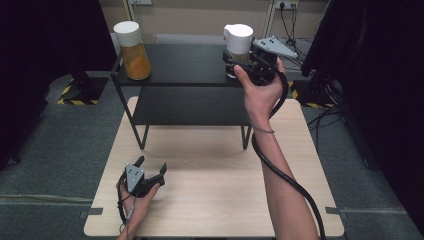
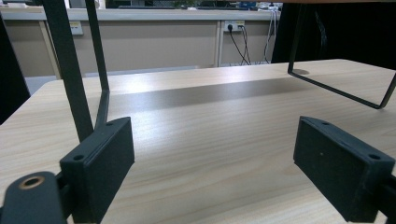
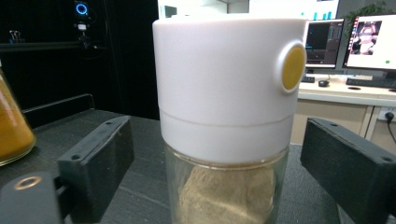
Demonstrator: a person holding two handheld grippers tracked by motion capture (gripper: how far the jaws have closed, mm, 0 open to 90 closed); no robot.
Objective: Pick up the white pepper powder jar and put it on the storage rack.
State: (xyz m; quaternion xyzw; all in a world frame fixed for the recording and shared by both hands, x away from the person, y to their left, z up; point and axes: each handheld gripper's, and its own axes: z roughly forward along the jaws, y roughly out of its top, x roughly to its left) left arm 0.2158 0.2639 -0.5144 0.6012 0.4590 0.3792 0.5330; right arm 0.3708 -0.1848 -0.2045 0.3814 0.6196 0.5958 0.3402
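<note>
a: nearest the lens in the right gripper view are the two black pads (image 3: 95, 163) of the right gripper (image 3: 219, 172), and between them a jar with a white lid (image 3: 224, 93), clear glass below, something tan and powdery inside.

b: are the pads on it?

a: no — the jaws stand apart, a gap showing on each side of the glass. the jar sits upright on the black shelf (image 3: 65, 126), untouched by either pad.

b: and from above?

a: in the high view that jar (image 1: 238, 42) is at about one o'clock on the shelf's top tier (image 1: 185, 62), with the right gripper (image 1: 235, 65) level against it. a second jar (image 1: 132, 50), orange inside, stands at eleven o'clock, well apart.

b: so how far along?

a: i'd judge the white-lidded jar is set on the shelf and let go; both jars are up there. what seems left is drawing the hand clear.

b: the other hand?

a: the left gripper (image 1: 150, 172) rests at seven o'clock on the wooden table (image 1: 210, 200), jaws wide open, nothing in them. the left gripper view looks under the shelf, past its thin legs (image 2: 70, 70) — bare tabletop (image 2: 210, 140).

b: what does each view add?

a: the close view gives the gaps beside the glass and a yellow button (image 3: 293, 67); the high view gives the whole layout.
</note>
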